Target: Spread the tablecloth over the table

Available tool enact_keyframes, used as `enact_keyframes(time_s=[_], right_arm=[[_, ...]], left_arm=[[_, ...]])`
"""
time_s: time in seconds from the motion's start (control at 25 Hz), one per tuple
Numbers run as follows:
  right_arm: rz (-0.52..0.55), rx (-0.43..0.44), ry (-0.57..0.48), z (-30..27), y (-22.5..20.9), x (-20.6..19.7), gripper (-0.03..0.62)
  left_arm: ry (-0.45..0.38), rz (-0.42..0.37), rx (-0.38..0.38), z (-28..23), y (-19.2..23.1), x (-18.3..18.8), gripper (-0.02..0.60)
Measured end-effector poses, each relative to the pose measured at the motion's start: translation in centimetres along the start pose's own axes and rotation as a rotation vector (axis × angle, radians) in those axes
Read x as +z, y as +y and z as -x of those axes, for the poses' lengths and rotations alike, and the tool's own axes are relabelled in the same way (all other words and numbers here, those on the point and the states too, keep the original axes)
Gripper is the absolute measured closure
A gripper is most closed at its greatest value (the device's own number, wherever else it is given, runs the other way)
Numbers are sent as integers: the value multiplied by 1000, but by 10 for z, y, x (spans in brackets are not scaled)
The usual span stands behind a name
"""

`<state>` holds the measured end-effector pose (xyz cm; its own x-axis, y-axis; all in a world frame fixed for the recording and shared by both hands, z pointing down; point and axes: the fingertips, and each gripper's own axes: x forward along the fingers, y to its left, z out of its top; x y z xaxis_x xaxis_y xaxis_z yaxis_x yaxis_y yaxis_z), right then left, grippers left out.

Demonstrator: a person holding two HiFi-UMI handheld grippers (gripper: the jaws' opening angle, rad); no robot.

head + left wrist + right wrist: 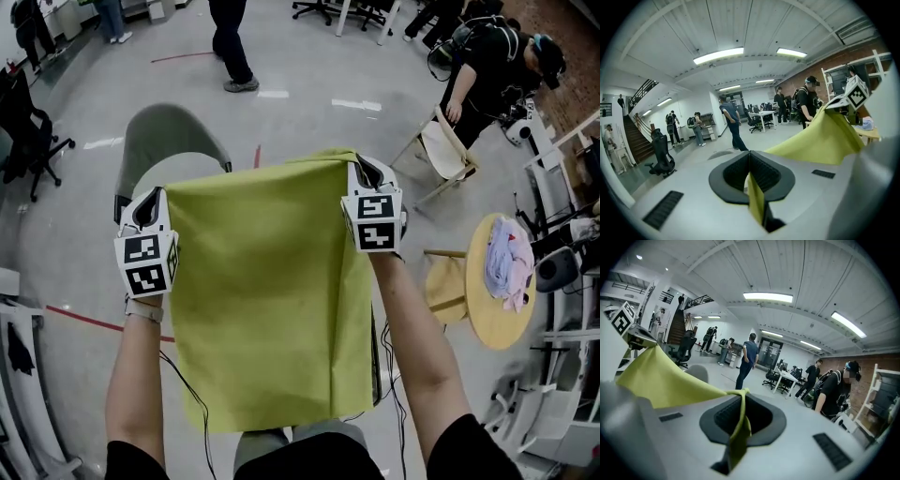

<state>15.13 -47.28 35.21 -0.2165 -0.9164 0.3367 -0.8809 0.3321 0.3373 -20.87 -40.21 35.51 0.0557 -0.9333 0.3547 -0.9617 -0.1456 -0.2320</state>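
**A:** From above, what is each claw doing?

**B:** The left claw (148,208) and the right claw (367,173) are each pinching a top corner of the green tablecloth (272,300). It is hanging between them and back toward the person's body. Just beyond the left claw there is a grey top (169,131), and I'm guessing that is the table.

**A:** So how should the throw go?

**B:** I'd say the claws should be staying well apart and level, so the far edge is stretching taut, then carrying it past the far rim before letting go.

**A:** Anything in the way?

**B:** The cables (392,375) are dangling under the right claw, near the cloth. Right of that claw are a folding chair (445,150) and a wooden round table (497,309), well apart from it.

**A:** And the left claw's own view?

**B:** Its jaws are pressed together on a thin fold of tablecloth (755,199), with the rest sloping up to the right. A walker (733,124) is crossing well beyond it, and an office chair (661,152) is standing off to its left.

**A:** The right claw's view?

**B:** It's the same there: the jaws are squeezing a bunched corner (739,427), and the cloth is running off to the left. The grey top (696,373) is sitting ahead and left of the claw, with the walker (747,359) beyond.
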Motion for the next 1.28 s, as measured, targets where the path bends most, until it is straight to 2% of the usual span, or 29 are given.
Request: enact_keyframes(time_s=[0.4, 0.6, 0.88, 0.96, 1.04, 1.12, 1.28], right_arm=[[22, 74, 143, -61, 39, -97, 580], [13, 126, 222, -72, 61, -144, 580], [53, 168, 303, -72, 92, -195, 579], [52, 180, 319, -71, 98, -205, 579], [50, 190, 335, -69, 101, -213, 557], [47, 199, 352, -66, 104, -220, 496], [51, 197, 357, -58, 106, -228, 402]], left_arm=[[154, 33, -8, -54, -22, -99, 568], [217, 28, -43, -64, -39, -135, 568], [318, 32, -86, -68, -62, -186, 561], [336, 29, -89, -68, -66, -196, 544], [351, 23, -96, -68, -70, -204, 489], [371, 17, -105, -64, -76, -212, 426], [393, 21, -124, -54, -84, -220, 368]])
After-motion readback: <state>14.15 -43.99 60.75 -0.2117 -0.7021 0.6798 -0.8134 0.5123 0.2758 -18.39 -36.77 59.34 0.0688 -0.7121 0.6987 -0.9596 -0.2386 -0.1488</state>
